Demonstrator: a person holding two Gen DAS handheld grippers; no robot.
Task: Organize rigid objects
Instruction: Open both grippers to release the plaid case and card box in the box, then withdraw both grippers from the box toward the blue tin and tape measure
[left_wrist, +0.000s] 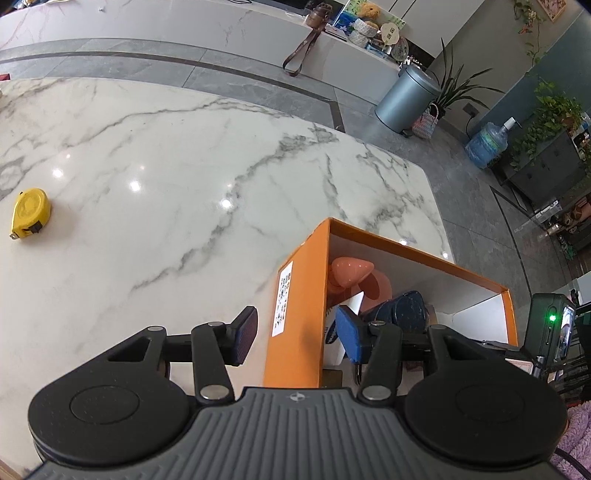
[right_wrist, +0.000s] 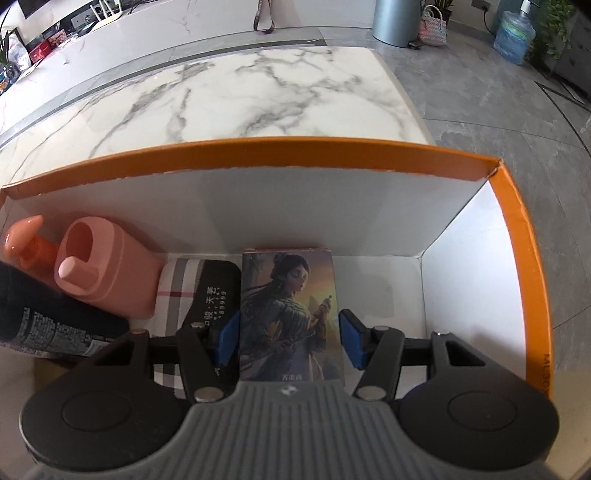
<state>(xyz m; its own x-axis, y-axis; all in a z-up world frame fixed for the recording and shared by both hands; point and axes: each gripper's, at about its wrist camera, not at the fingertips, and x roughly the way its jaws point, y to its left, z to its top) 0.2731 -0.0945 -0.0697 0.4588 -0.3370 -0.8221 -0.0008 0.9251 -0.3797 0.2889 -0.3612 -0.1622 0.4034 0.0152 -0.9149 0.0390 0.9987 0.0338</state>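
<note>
An orange box (right_wrist: 517, 229) with white inner walls stands on the marble table (left_wrist: 166, 177); it also shows in the left wrist view (left_wrist: 295, 295). Inside lie a pink holder (right_wrist: 107, 269), an orange bottle (right_wrist: 26, 240), a black tube (right_wrist: 48, 321), a plaid case (right_wrist: 177, 284) and a card box with a painted woman (right_wrist: 291, 314). My right gripper (right_wrist: 290, 338) is open inside the orange box, its pads either side of the card box. My left gripper (left_wrist: 297, 338) is open, straddling the orange box's left wall. A yellow tape measure (left_wrist: 29, 212) lies far left on the table.
The right half of the box floor (right_wrist: 384, 291) is bare. Beyond the table are a grey floor, a metal bin (left_wrist: 406, 98), a water bottle (left_wrist: 487, 144), plants and a long white counter (left_wrist: 184, 26). The other gripper's camera (left_wrist: 550, 332) is at the right.
</note>
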